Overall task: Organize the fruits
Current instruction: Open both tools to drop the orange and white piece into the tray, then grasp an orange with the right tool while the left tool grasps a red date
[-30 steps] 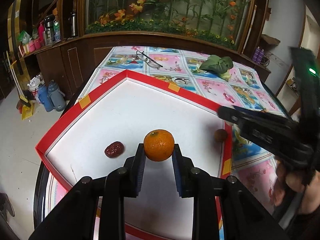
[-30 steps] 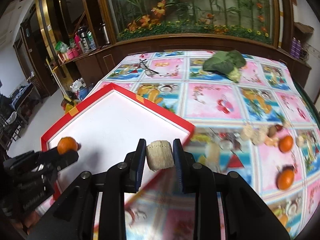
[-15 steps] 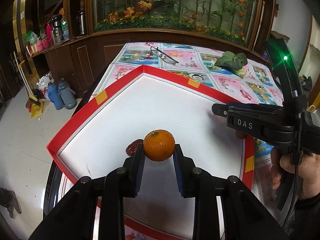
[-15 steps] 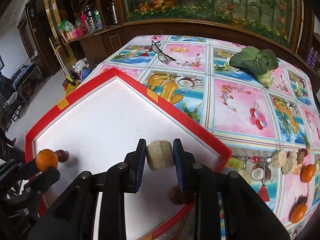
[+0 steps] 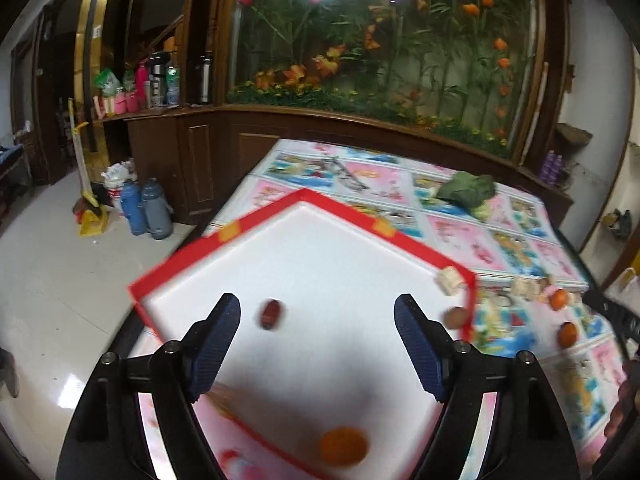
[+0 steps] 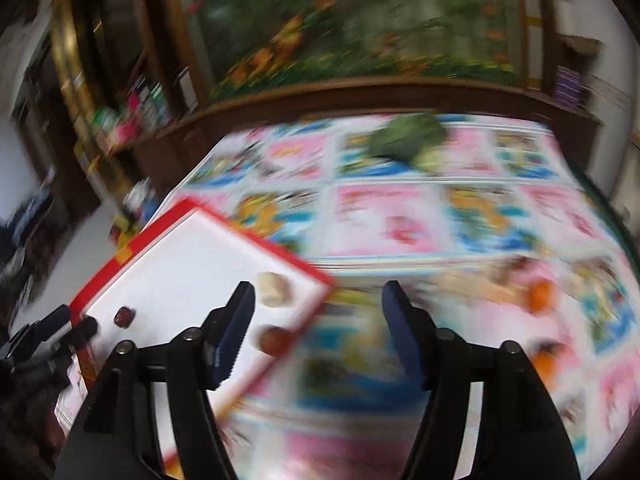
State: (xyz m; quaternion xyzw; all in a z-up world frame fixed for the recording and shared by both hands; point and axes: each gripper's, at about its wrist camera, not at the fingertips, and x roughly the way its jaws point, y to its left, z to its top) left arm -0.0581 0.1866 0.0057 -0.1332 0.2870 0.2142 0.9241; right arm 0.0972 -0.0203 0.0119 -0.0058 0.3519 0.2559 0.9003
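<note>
**Both jaws parted, fruits lying in the red-rimmed tray**

The left gripper (image 5: pixel 318 344) is seen with its jaws standing wide, having just been opening, and nothing is pressed between them. An orange (image 5: pixel 344 446) lies blurred on the white floor of the tray (image 5: pixel 256 222), low between the jaws. A dark red date (image 5: pixel 271 314) rests further in, a brown round fruit (image 5: pixel 455 317) sits against the right rim, and a pale cut piece (image 5: pixel 449 280) is found at the right corner. The right gripper (image 6: pixel 318 330) is likewise spread, its jaws having just been opening, with nothing gripped. More oranges (image 5: pixel 558 298) are left on the patterned bench (image 5: pixel 460 232) beside the tray.
</note>
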